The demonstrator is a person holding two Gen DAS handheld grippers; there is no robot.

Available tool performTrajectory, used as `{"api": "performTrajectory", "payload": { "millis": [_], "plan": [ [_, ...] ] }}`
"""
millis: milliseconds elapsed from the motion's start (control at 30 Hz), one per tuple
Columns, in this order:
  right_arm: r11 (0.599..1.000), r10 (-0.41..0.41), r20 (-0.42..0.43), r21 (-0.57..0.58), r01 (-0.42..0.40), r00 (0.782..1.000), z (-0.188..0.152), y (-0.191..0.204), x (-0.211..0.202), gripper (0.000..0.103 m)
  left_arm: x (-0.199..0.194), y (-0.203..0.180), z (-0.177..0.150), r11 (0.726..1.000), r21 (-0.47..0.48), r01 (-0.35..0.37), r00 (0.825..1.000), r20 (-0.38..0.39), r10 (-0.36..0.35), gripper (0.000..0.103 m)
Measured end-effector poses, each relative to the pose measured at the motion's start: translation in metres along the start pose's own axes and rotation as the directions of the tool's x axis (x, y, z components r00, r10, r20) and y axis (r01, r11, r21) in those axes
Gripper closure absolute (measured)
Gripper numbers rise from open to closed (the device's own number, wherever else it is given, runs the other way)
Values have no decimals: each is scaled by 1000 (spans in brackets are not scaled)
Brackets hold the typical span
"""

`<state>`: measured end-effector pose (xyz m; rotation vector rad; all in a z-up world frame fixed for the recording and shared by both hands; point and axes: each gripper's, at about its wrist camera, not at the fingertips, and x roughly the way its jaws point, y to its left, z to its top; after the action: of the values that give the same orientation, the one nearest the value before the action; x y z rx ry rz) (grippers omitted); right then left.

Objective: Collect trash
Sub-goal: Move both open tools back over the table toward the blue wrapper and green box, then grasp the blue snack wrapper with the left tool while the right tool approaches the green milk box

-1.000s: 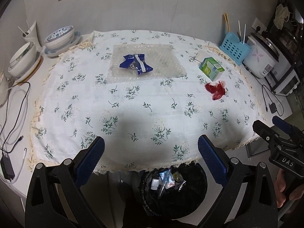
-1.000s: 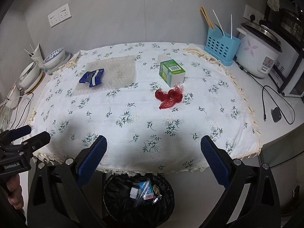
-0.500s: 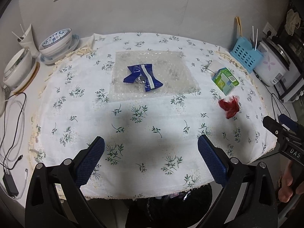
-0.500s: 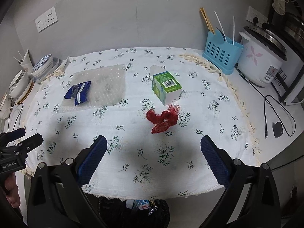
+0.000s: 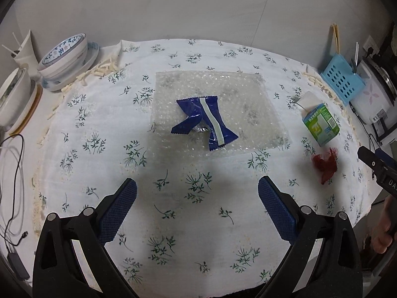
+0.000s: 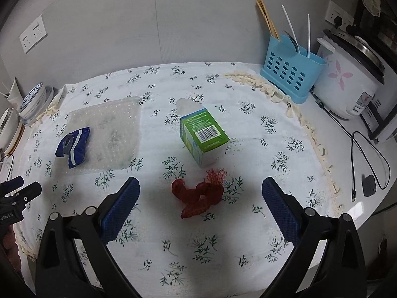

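Observation:
A crumpled blue wrapper (image 5: 203,121) lies on a sheet of bubble wrap (image 5: 215,109) on the floral tablecloth. My left gripper (image 5: 197,198) hovers open in front of it, nothing between its fingers. To the right stand a green carton (image 5: 321,126) and a red mesh net (image 5: 325,165). In the right wrist view the red mesh net (image 6: 199,195) lies between the open fingers of my right gripper (image 6: 201,201), with the green carton (image 6: 203,139) just beyond and the blue wrapper (image 6: 74,147) far left.
Stacked bowls (image 5: 65,59) and cables (image 5: 12,164) sit at the left edge. A blue utensil caddy (image 6: 290,74), a rice cooker (image 6: 352,84) and a cable with an adapter (image 6: 368,185) occupy the right side. A hand (image 5: 385,226) holds the other gripper at the right border.
Both grippers have moved forward over the table toward the trash. The black bin below the table edge has dropped out of both views. Both stay open.

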<state>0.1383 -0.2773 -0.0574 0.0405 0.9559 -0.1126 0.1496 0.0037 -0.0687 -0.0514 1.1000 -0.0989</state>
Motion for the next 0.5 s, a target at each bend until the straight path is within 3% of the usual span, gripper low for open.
{"api": "performTrajectory", "payload": {
  "millis": [500],
  "plan": [
    [1000, 3, -102, -2, -3, 995, 41, -9, 75, 8, 75, 8, 50, 1000, -3, 8, 996, -91, -8, 12]
  ]
}}
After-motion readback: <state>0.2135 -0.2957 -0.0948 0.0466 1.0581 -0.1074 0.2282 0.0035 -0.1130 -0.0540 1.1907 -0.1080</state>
